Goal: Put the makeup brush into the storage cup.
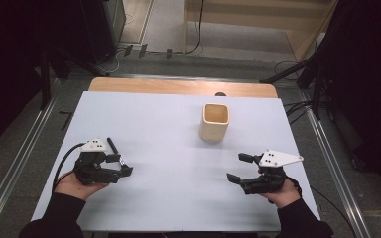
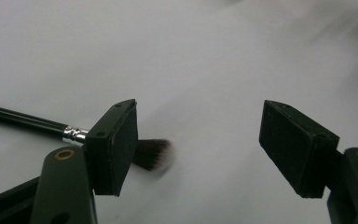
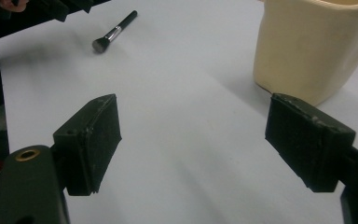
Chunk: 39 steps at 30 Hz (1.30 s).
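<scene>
Reaching for the makeup brush (image 2: 32, 123) with our left gripper (image 2: 198, 140), jaws apart; next we close on its handle, right gripper (image 3: 193, 144) gaping idle.

Black brush (image 3: 114, 31), silver ferrule; cream cup (image 1: 214, 122); white table (image 1: 168, 129).

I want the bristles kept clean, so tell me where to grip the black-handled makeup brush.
Grip the black-handled makeup brush on its slim straight handle, just behind the silver ferrule, clear of the bristles. It lies flat on the white table, so come from above with the open left gripper, jaws straddling the handle crosswise. That is probably the steadiest hold.
</scene>
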### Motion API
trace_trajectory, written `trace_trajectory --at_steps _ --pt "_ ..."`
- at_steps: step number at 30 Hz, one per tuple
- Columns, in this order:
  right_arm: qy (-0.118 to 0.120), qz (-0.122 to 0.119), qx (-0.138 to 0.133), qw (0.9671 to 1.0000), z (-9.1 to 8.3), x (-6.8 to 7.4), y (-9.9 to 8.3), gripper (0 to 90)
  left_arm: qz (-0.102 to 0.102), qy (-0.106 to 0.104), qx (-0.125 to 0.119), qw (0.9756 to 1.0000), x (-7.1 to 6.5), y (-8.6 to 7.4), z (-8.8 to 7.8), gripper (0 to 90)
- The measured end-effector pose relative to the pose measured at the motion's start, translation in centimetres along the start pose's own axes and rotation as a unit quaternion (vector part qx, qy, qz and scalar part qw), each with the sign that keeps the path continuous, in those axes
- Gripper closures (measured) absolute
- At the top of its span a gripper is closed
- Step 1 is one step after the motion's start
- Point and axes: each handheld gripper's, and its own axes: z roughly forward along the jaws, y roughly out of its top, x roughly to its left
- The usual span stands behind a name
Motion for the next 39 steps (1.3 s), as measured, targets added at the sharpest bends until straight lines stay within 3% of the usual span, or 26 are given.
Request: trace_trajectory --at_steps 1,2,5,7,10,13,14,22,26,27,29,32,36,37,39 --pt "-0.002 0.0 -0.001 1.0 -0.1 0.0 0.0 18.9 -0.019 -0.006 -0.005 0.9998 0.1 0.2 0.1 28.8" --pt "0.0 0.002 -0.004 1.0 -0.2 -0.1 -0.1 18.9 -0.025 -0.006 -0.007 0.9996 0.1 0.3 0.1 28.8" --pt "0.004 -0.001 -0.009 1.0 -0.4 -0.2 -0.2 18.9 -0.028 0.009 -0.005 0.9996 0.0 0.5 0.1 28.7" --pt "0.009 -0.004 -0.01 0.9999 -0.4 -0.2 -0.2 18.9 -0.033 0.033 0.003 0.9989 -0.2 0.8 0.3 28.5" --pt "0.013 -0.013 -0.014 0.9997 -0.3 0.0 0.1 18.9 -0.044 0.042 0.006 0.9981 -0.2 0.9 0.4 28.4" --pt "0.015 -0.02 -0.013 0.9996 -0.1 0.2 0.3 18.9 -0.058 0.058 0.005 0.9966 -0.4 1.0 0.6 28.5" --pt "0.014 -0.023 -0.012 0.9996 0.0 0.2 0.3 18.9 -0.064 0.075 0.002 0.9951 -0.6 1.0 0.7 28.5" --pt "0.035 -0.035 -0.008 0.9988 1.1 0.3 0.9 18.9 -0.086 0.113 -0.006 0.9898 -1.3 1.5 0.9 28.6" --pt "0.036 -0.037 -0.004 0.9986 1.5 0.4 1.1 19.0 -0.124 0.136 -0.019 0.9827 -1.1 1.6 1.1 28.6" --pt "0.036 -0.037 -0.004 0.9986 1.5 0.4 1.1 19.0 -0.124 0.136 -0.019 0.9827 -1.1 1.6 1.1 28.6" --pt "0.037 -0.04 -0.002 0.9985 1.7 0.5 1.1 19.0 -0.134 0.147 -0.018 0.9799 -1.0 1.8 1.3 28.6" --pt "0.04 -0.04 -0.001 0.9984 1.9 0.4 1.2 19.0 -0.155 0.172 -0.022 0.9726 -0.9 2.0 1.4 28.6" --pt "0.041 -0.04 0.004 0.9983 2.2 0.5 1.2 19.0 -0.168 0.174 -0.024 0.9699 -0.8 2.0 1.7 28.5" --pt "0.042 -0.044 0.008 0.9981 2.4 0.7 1.1 19.0 -0.176 0.18 -0.023 0.9675 -0.6 1.9 1.9 28.5" --pt "0.049 -0.043 0.008 0.9979 2.6 0.7 1.2 19.0 -0.178 0.183 -0.024 0.9666 -0.6 1.9 1.9 28.5"
